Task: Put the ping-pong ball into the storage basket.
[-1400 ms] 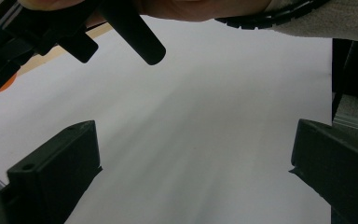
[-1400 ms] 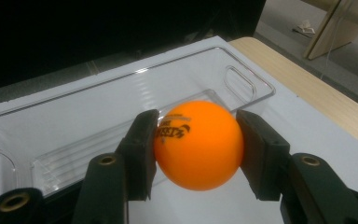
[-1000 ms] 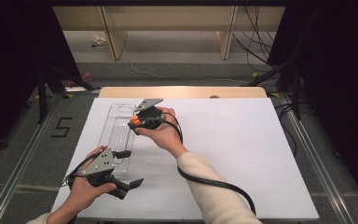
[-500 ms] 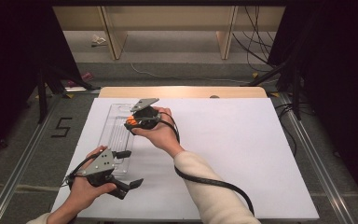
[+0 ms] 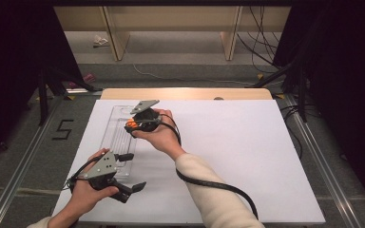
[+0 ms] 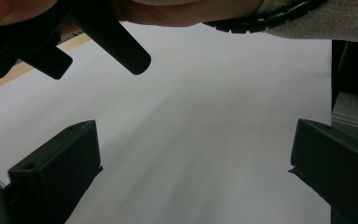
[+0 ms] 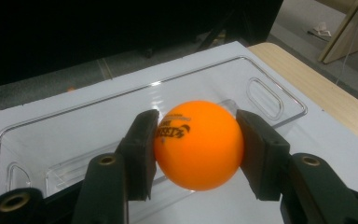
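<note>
An orange ball (image 7: pixel 198 143) with black print sits clamped between the two black pads of my right gripper (image 7: pixel 196 151). In the high view that right gripper (image 5: pixel 134 125) holds the orange ball (image 5: pixel 131 124) over the clear plastic tray (image 5: pixel 116 135) at the table's left. My left gripper (image 5: pixel 132 172) rests near the front left of the white sheet, at the tray's near end, jaws wide apart and empty. The left gripper view shows its fingers (image 6: pixel 56 177) spread over bare white sheet.
A white sheet (image 5: pixel 247 142) covers the table, with a wooden edge (image 5: pixel 185 93) at the back. The right forearm and its black cable (image 5: pixel 218 187) cross the middle front. Metal rails run along both sides; dark stands and cables lie beyond.
The right gripper with the ball has shifted slightly left and away over the tray. The left gripper has stayed in place.
</note>
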`<action>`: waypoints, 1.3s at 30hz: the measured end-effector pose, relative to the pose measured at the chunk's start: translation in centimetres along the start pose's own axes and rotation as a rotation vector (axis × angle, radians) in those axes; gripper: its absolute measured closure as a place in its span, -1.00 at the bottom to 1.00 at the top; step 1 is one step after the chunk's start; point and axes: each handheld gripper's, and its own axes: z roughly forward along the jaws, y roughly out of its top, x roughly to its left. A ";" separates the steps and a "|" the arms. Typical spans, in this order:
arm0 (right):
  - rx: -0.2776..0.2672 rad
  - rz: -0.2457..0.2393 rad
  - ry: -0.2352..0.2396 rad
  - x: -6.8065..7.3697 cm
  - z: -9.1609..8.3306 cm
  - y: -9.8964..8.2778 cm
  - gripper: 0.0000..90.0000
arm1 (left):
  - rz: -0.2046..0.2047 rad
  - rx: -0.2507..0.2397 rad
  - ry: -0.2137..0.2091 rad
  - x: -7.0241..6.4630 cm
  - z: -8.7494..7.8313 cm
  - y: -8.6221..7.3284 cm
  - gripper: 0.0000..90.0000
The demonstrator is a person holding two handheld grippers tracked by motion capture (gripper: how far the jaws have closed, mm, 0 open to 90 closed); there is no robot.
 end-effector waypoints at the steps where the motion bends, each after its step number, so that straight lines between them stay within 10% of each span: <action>1: 0.001 0.002 0.001 0.0 0.0 0.0 0.15 | 0.000 0.000 0.000 0.0 0.0 0.0 -0.98; 39: 0.022 -0.011 0.019 0.5 1.4 0.6 0.15 | 0.004 0.001 -0.002 0.0 0.0 0.0 -0.97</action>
